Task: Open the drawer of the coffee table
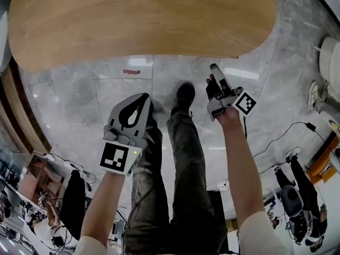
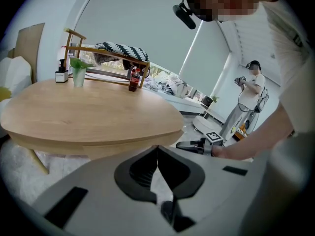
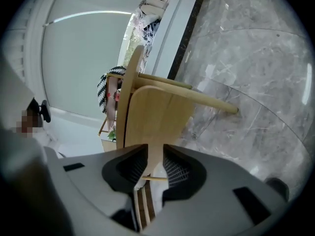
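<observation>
The head view's top edge cuts off the coffee table (image 1: 143, 23), whose top hides its underside. The bottle (image 2: 134, 79) label is unreadably small.

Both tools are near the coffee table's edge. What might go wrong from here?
No drawer handle shows in any view, and the right tool is rolled sideways with jaws narrowly apart, so it may catch the rim of the oval light-wood tabletop instead. A tug might shake the red-labelled dark bottle and the glass of green leaves standing on it. The left tool is shut, bracing nothing.
</observation>
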